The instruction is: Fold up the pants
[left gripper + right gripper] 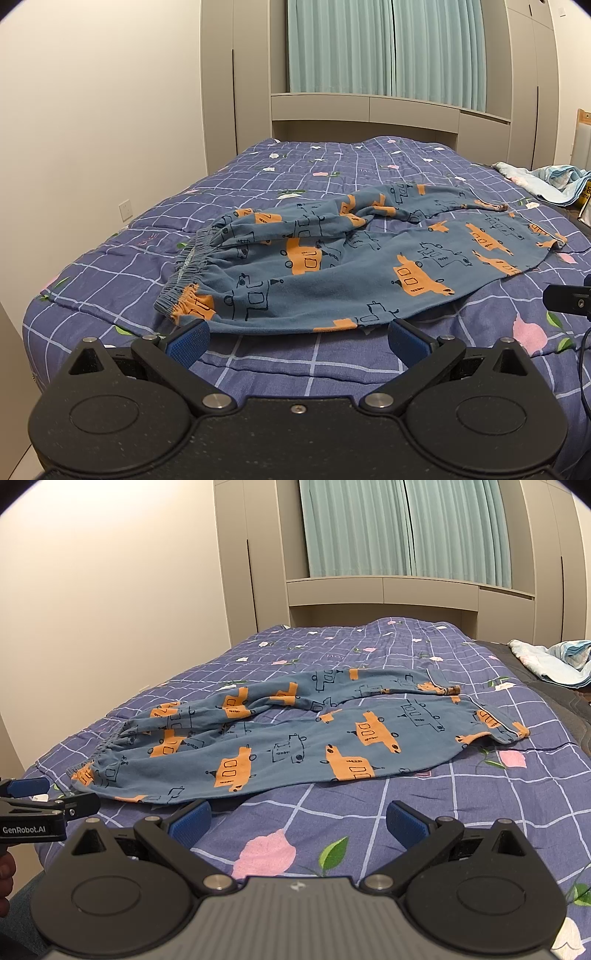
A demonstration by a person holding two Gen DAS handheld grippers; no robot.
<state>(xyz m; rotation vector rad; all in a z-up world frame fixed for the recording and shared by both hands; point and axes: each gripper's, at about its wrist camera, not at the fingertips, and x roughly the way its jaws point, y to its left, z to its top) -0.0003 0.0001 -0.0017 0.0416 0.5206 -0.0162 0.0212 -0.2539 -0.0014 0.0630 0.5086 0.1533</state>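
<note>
Blue pants (pixel 351 258) with orange and outlined vehicle prints lie spread on the bed, waistband (pixel 184 280) to the left, legs running right. They also show in the right wrist view (pixel 295 742), waistband (pixel 88 768) at left, cuffs (pixel 498 727) at right. My left gripper (pixel 297 338) is open and empty, just short of the pants' near edge by the waistband; it also shows in the right wrist view (pixel 40 794). My right gripper (pixel 297 819) is open and empty over the quilt, short of the near leg.
The bed has a purple checked quilt (pixel 424 812) with pink flowers. A crumpled light blue cloth (pixel 554 664) lies at the far right. A wall (pixel 92 147) runs along the left; wardrobes and teal curtains (pixel 388 48) stand behind the bed.
</note>
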